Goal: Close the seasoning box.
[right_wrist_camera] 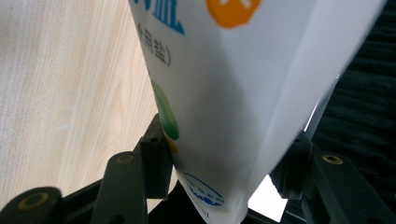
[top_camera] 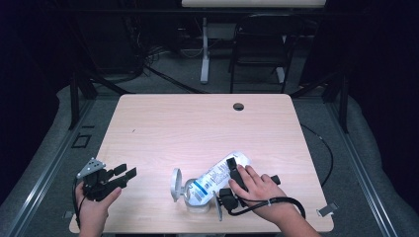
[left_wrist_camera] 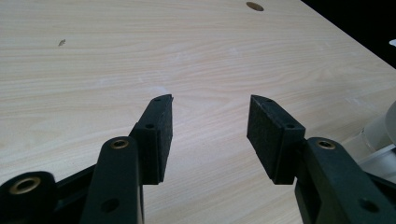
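White plastic salt bag (top_camera: 221,173), printed with blue lettering plus orange and green marks: tilted, lower end resting over the mouth of a clear glass jar (top_camera: 195,197), upper end raised toward the right.
Jar: stands near the front edge of the tabletop (top_camera: 197,123), hinged lid (top_camera: 176,184) swung open to its left.
Right gripper (top_camera: 232,170): black fingers (right_wrist_camera: 156,154) clamped on either side of the bag, holding it at the raised end; the right hand (top_camera: 257,190) lies over the gripper body.
Left gripper (top_camera: 121,174): at the front left of the tabletop, well apart from the jar, fingers (left_wrist_camera: 156,135) spread wide, nothing between them.
Progress, as judged: jar opened, bag lifted and angled for pouring; whether salt is flowing cannot be told. Emptying, setting the bag down and closing the lid appear to be left.
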`<state>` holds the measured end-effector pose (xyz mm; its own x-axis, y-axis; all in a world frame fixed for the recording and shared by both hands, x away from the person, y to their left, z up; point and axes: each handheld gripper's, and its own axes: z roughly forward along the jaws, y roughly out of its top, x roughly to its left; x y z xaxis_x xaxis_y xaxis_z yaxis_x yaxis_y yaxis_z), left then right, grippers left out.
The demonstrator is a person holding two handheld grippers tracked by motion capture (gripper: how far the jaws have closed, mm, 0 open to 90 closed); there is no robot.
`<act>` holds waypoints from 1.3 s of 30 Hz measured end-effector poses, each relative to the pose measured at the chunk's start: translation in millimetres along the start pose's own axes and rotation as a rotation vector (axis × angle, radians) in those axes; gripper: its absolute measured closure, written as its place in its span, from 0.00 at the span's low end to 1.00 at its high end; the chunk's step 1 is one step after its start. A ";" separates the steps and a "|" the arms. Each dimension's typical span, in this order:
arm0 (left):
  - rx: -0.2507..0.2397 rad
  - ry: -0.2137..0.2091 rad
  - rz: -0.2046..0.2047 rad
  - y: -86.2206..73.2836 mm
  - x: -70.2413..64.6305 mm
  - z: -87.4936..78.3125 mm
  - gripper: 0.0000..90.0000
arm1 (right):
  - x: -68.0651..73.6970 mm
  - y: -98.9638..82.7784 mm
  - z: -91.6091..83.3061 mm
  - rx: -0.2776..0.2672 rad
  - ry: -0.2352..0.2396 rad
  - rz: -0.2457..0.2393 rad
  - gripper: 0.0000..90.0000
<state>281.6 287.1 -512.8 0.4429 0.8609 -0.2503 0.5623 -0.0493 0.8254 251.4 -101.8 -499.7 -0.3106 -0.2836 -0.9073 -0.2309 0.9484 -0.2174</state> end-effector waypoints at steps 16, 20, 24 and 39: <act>0.003 0.001 -0.001 -0.4 0.9 0.1 0.57 | -0.4 0.6 -0.9 0.003 -0.002 -0.003 0.55; 0.004 -0.001 -0.001 -0.3 1.5 -0.4 0.57 | -0.8 0.9 -0.9 0.004 -0.004 -0.007 0.55; 0.001 0.000 -0.002 -0.6 1.6 0.0 0.57 | -1.0 1.1 -0.8 0.004 -0.004 -0.009 0.55; 0.008 0.000 -0.007 -1.3 2.4 0.3 0.57 | -1.4 1.2 -0.5 0.003 -0.001 -0.011 0.55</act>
<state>282.2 289.1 -514.6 0.4388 0.8613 -0.2561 0.5708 -0.0470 0.8197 251.1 -100.4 -498.4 -0.3072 -0.2939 -0.9051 -0.2312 0.9457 -0.2286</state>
